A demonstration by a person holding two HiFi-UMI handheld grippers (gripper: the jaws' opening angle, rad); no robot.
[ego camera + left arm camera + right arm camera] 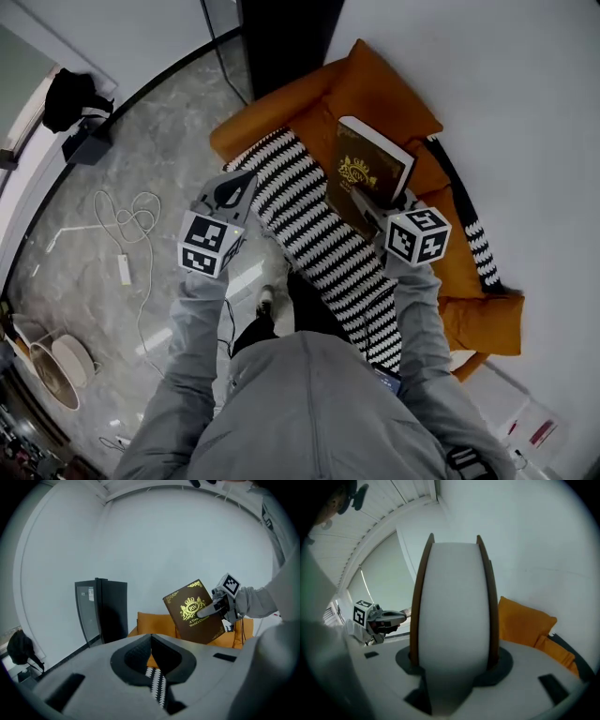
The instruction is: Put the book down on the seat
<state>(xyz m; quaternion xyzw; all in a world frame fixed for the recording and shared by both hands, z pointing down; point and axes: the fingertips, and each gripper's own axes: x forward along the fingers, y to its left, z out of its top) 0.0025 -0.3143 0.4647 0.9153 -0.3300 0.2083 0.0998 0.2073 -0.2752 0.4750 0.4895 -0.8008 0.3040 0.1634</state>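
Observation:
A brown book (370, 169) with a gold crest is held tilted up over the orange armchair (309, 94). My right gripper (367, 201) is shut on its lower edge. The book's white page edge (452, 620) fills the right gripper view between the jaws. In the left gripper view the book (193, 613) hangs above the orange seat back, with the right gripper (212, 609) clamped on it. A black-and-white striped blanket (319, 225) lies across the seat. My left gripper (238, 180) hovers over the chair's left side, shut and holding nothing.
A white wall stands behind the chair and a dark panel (281, 37) at its far left. On the marble floor to the left lie a white cable (122, 225) and a black bag (70, 98). Round pale objects (56, 366) sit at the lower left.

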